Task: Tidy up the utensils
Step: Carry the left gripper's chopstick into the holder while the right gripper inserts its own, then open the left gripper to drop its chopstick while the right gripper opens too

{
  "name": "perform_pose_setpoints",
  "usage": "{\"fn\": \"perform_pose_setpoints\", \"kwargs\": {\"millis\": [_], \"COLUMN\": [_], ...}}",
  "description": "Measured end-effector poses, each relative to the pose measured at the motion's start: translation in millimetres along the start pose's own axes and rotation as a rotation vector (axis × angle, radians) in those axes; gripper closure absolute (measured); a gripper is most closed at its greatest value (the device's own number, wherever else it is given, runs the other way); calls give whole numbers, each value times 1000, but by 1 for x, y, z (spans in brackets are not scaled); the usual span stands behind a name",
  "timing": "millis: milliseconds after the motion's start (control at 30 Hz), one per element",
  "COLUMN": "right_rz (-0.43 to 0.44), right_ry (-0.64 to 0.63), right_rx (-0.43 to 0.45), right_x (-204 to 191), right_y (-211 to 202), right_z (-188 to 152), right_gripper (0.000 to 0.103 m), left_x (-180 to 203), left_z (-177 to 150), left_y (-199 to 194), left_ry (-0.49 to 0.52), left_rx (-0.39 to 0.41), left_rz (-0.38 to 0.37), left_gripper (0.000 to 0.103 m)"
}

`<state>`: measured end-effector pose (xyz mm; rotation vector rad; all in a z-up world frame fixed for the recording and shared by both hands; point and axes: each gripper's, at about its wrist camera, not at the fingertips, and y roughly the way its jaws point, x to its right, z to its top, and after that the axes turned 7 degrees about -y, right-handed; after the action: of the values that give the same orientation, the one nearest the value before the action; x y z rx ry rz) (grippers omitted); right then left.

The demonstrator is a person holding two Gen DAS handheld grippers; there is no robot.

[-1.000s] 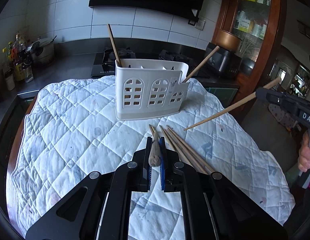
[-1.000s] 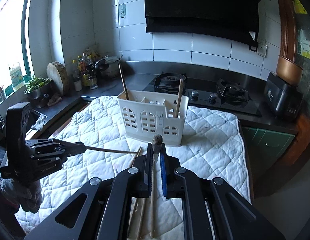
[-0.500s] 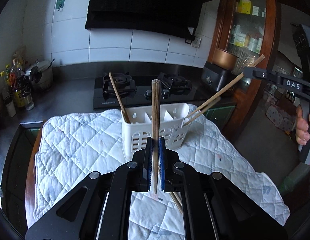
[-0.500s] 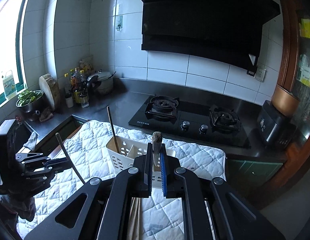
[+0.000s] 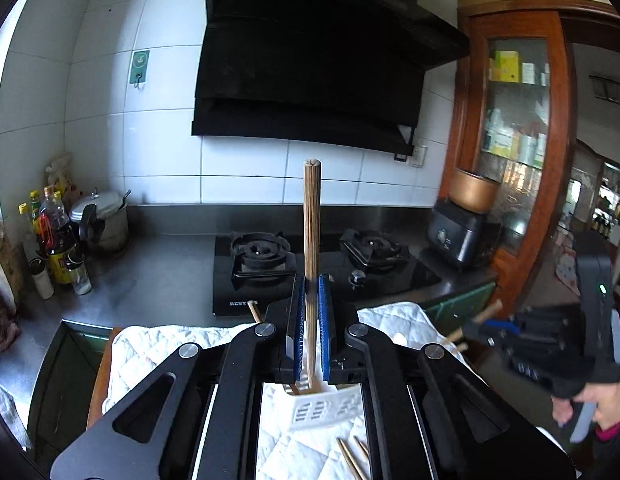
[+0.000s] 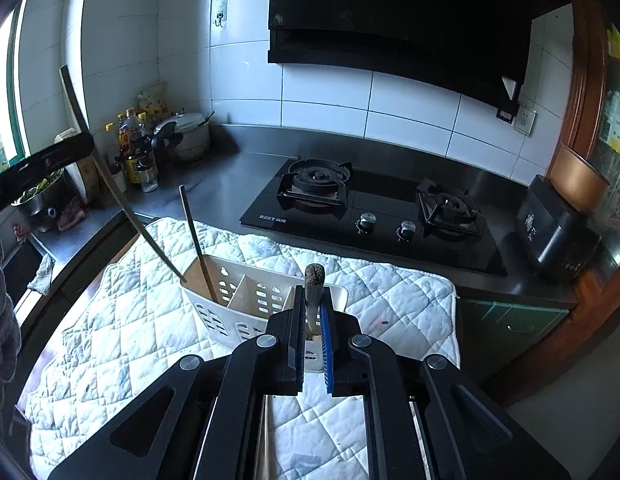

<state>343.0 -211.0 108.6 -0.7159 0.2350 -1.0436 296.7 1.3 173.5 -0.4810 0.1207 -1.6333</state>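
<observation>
Both grippers are lowering chopsticks into the white slotted utensil caddy (image 6: 246, 308), which stands on a quilted white cloth (image 6: 122, 320) spread over the bench, in front of the black gas hob (image 6: 373, 216).

In the left wrist view, the left gripper (image 5: 311, 328) fills the lower centre of the frame, its blue-padded fingers (image 5: 298, 328) closed on a bamboo chopstick (image 5: 311, 232) that stands upright. Its lower tip reaches into the caddy just below the fingers. In the right wrist view that same chopstick runs as a long slant from the upper left of the frame down to the caddy's left end compartment, where 1 darker chopstick (image 6: 196, 236) already leans.

The right gripper (image 6: 311, 320) holds a second chopstick (image 6: 313, 292) between closed fingers. Only its blunt top end shows above them, over the caddy's right end; how deep the tip sits cannot be told. Seen from the left wrist camera, the right gripper lies at the right edge of the frame, blurred.

At least 3 more loose chopsticks (image 5: 351, 460) lie on the cloth at the bottom of the left wrist view, so the task looks partly done.

The step in hand is insertion. The next move likely calls for each tip to be inside its compartment before the fingers part, then a straight lift clear so the leaning sticks are not knocked.
</observation>
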Motion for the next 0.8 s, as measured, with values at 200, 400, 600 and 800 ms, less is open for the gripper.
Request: {"fn": "perform_pose_setpoints", "kwargs": {"millis": [200,400,600,800], "right_rz": [13,13,16,15], "right_ry": [-2,-3,10,20], "right_rx": [-27,-34,-35,-5], "right_x": [-2,0,2,5], "right_y": [15,22,26,19], "right_z": [-6,-9,-13,-13], "right_gripper": [96,96,96,92], "left_x": [-14,-32,-38,-34], "left_z": [-11,-29,-45,-50], "left_y": [45,76,92,95], "left_ry": [-63,-104,-103,-85], "left_rx": [-83,-166,-222,-226], "left_rz": [22,37,29,16], "left_gripper": [98,98,97,94]}}
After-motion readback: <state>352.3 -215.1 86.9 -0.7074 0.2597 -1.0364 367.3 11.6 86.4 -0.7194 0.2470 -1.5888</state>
